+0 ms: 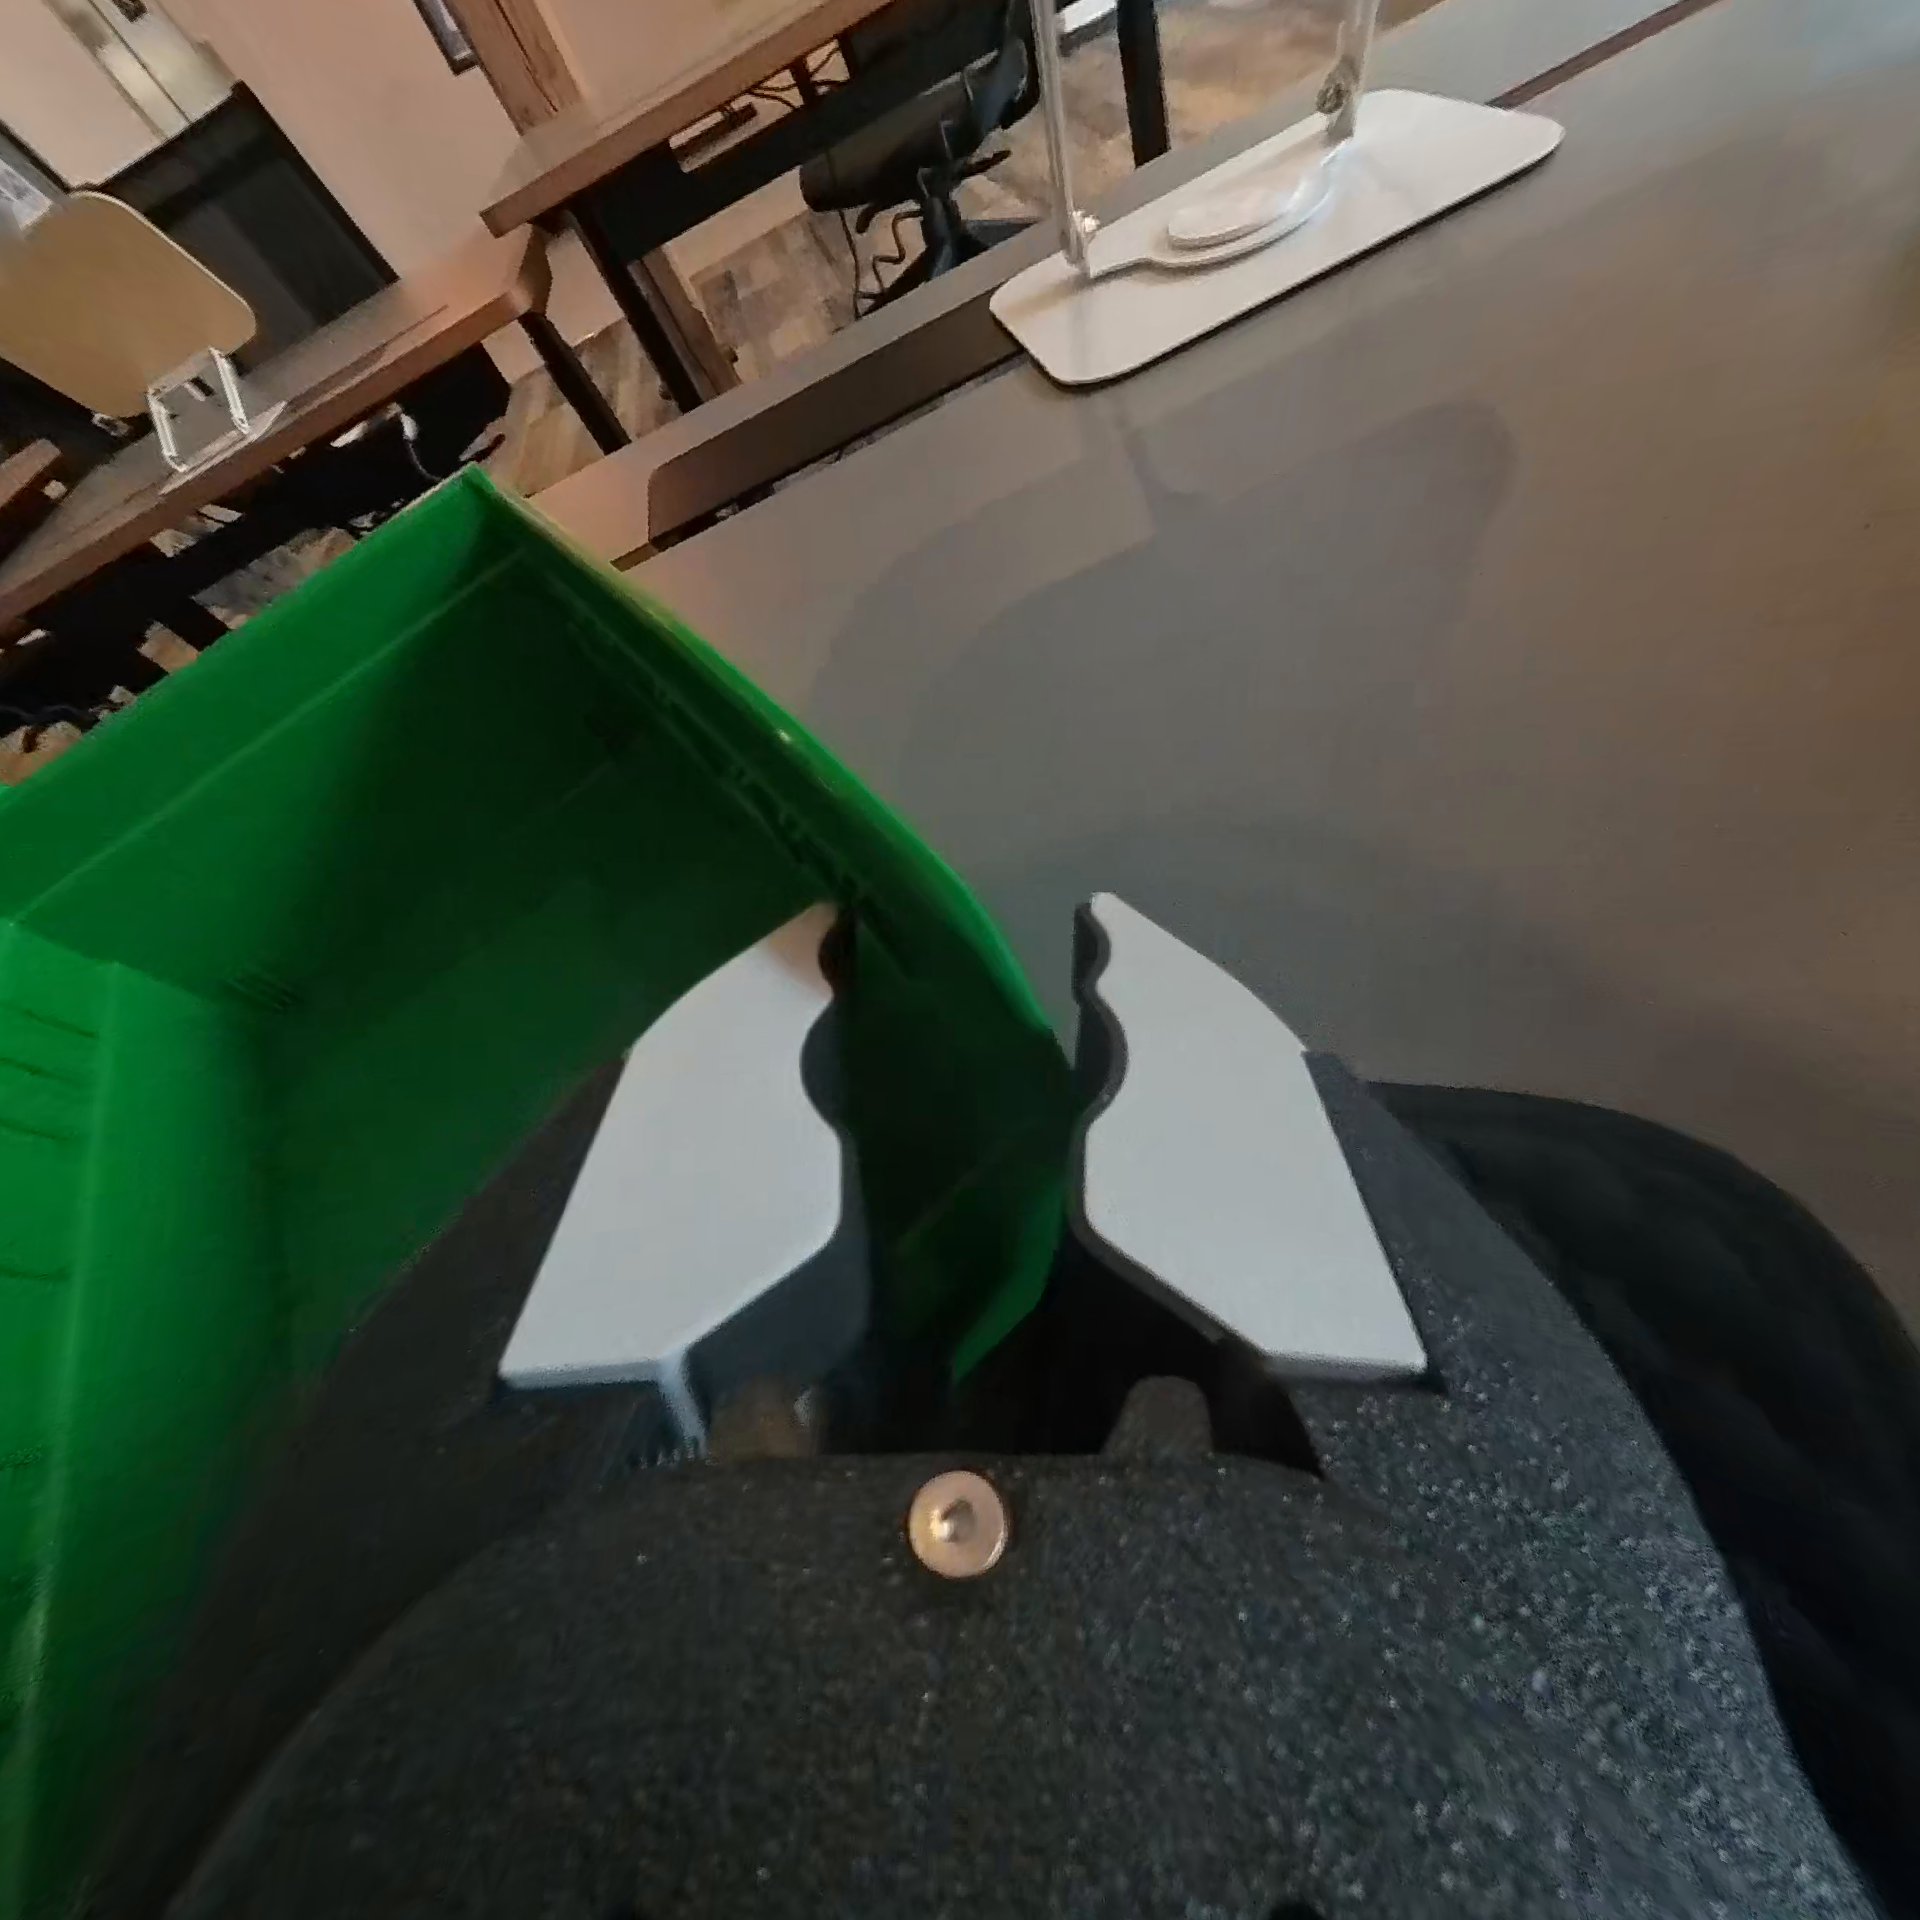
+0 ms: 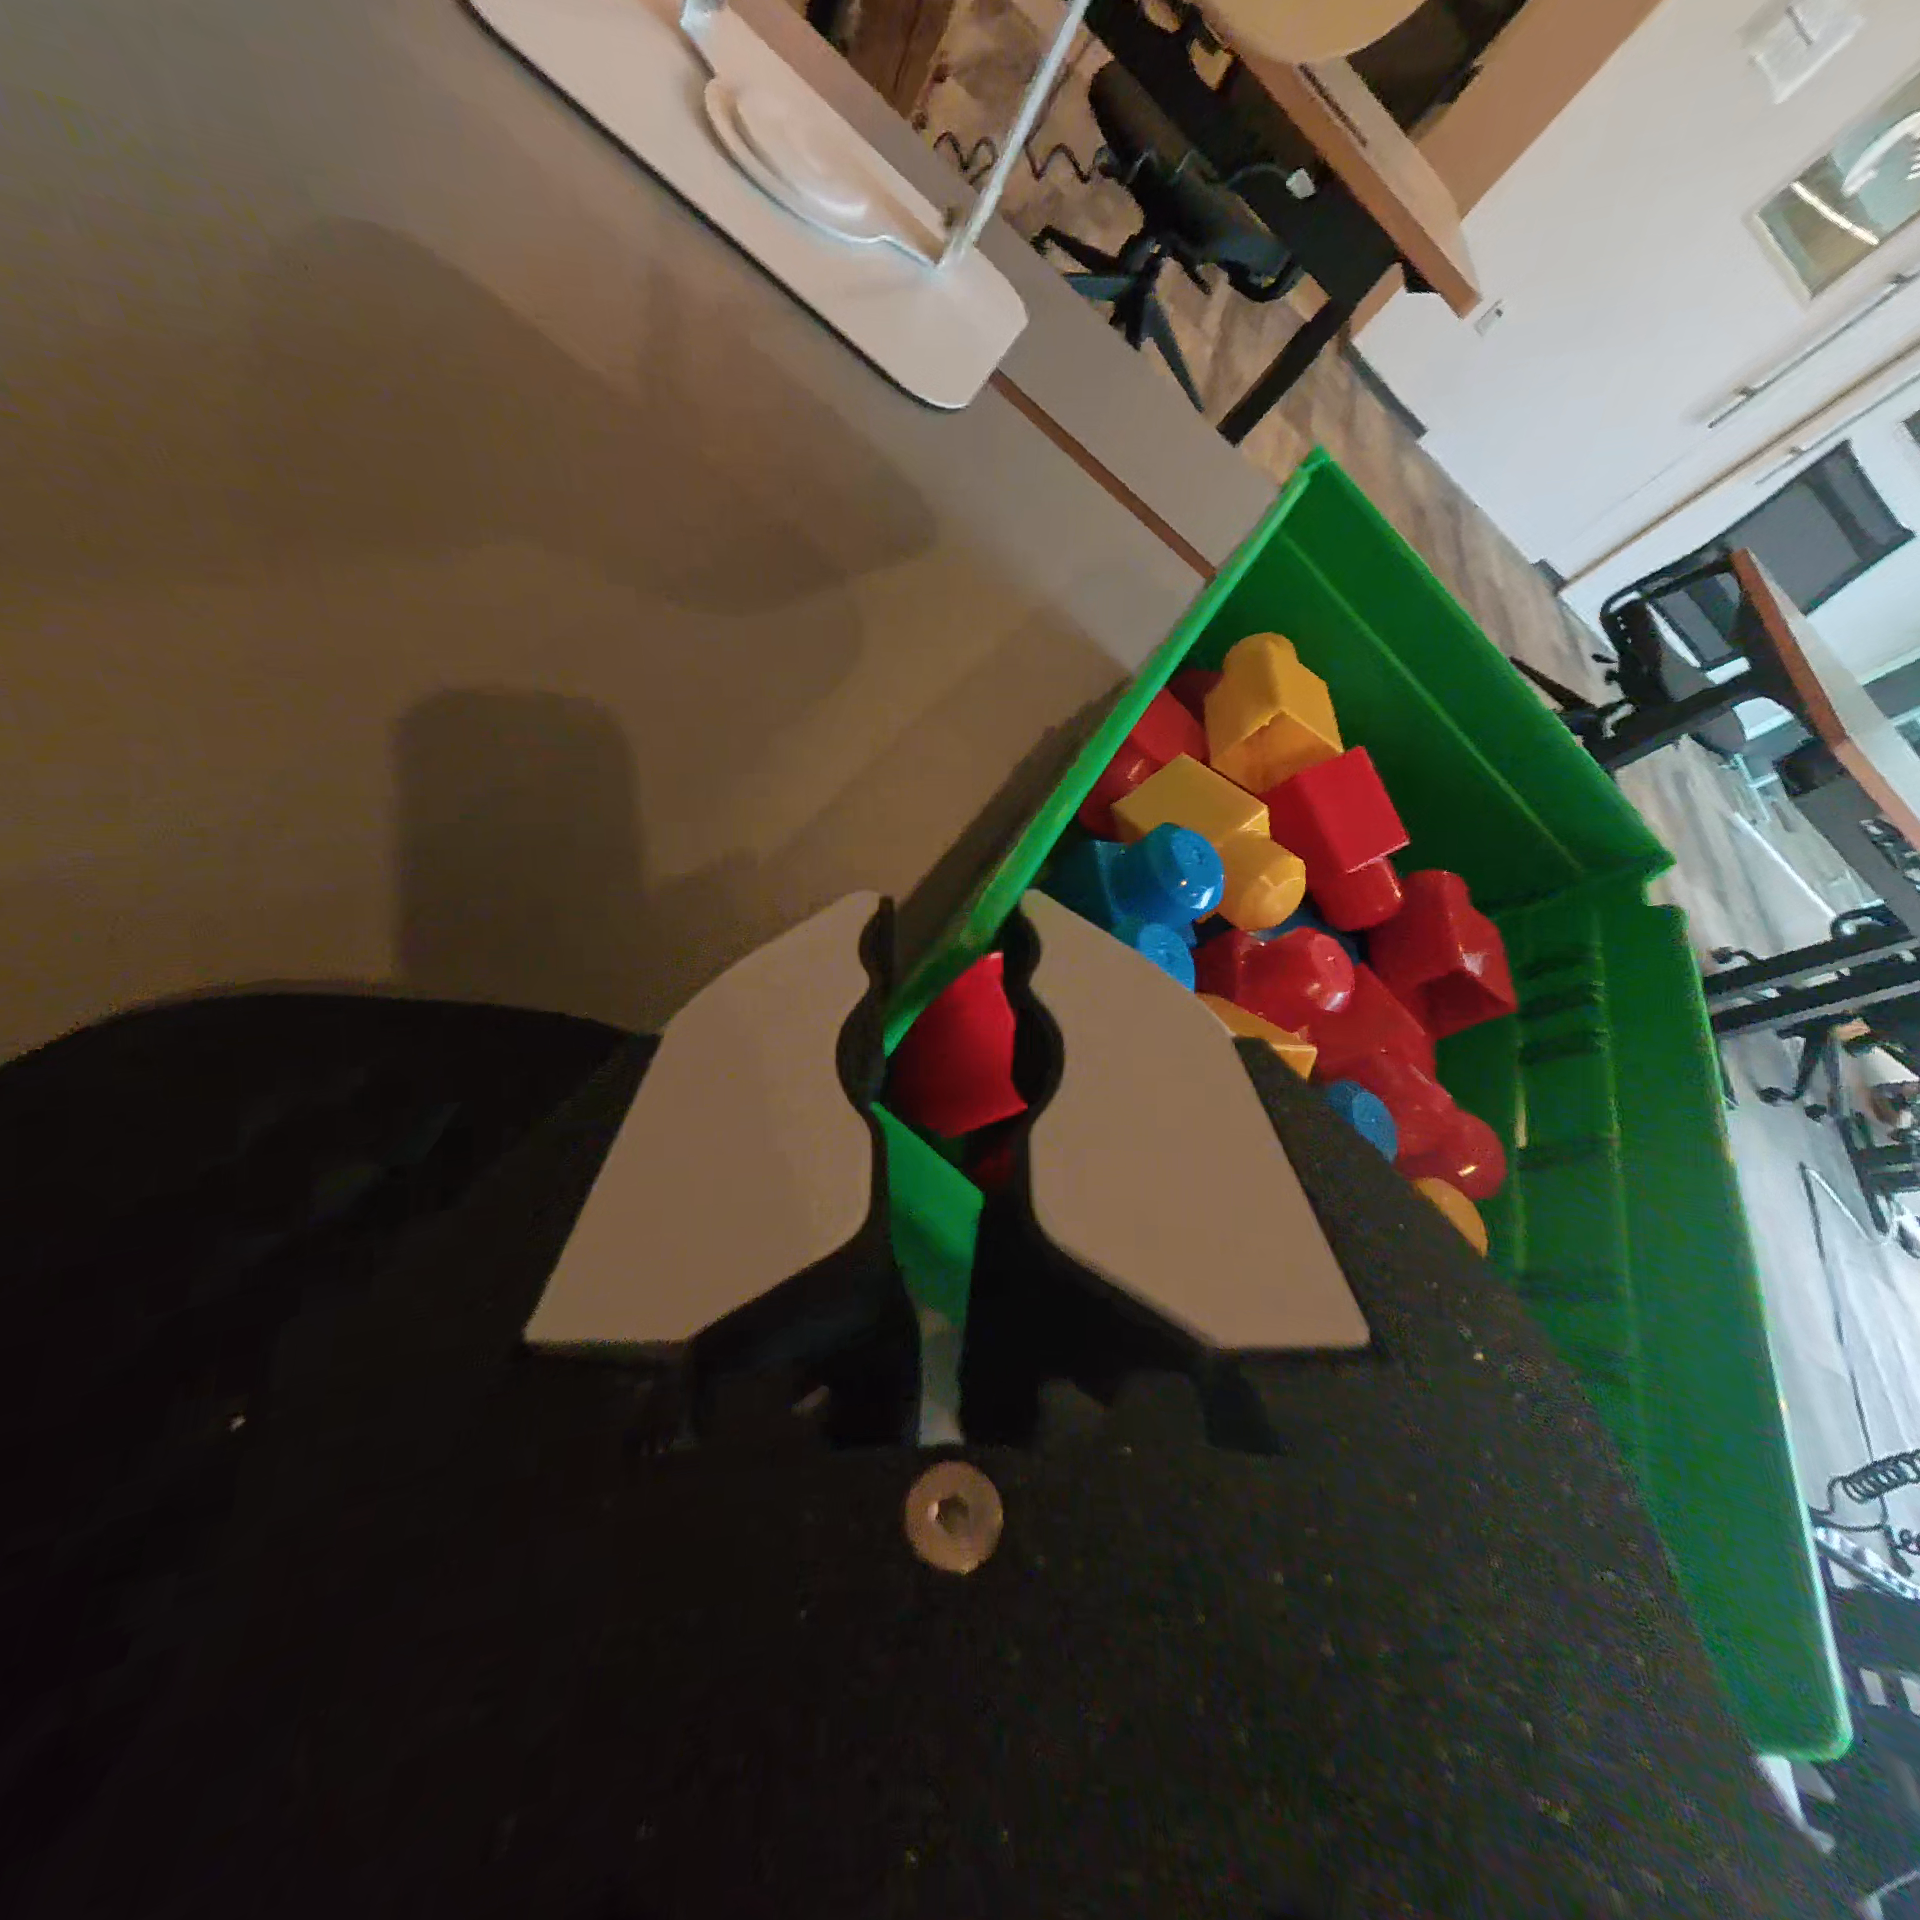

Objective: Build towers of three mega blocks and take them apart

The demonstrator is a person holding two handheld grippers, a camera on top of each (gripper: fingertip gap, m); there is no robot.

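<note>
grey tabletop [image 1: 1351, 644] carries white stand base [image 1: 1278, 239] at far edge. green plastic bin [image 2: 1621, 1091] tilted, lifted by both grippers. left gripper [image 1: 951, 914] nearly closed, pinching bin [image 1: 364, 883] wall between grey fingers. right gripper [image 2: 951, 914] likewise clamped on opposite wall, one finger inside. mega blocks [image 2: 1299, 862], red, yellow, blue, heaped loose inside bin; red block [image 2: 956, 1049] apparently just behind fingers, contact unclear.

Red, yellow and blue mega blocks [image 2: 1288, 894] heaped loose, tilted every way, inside green bin [image 2: 1600, 1091]
</note>
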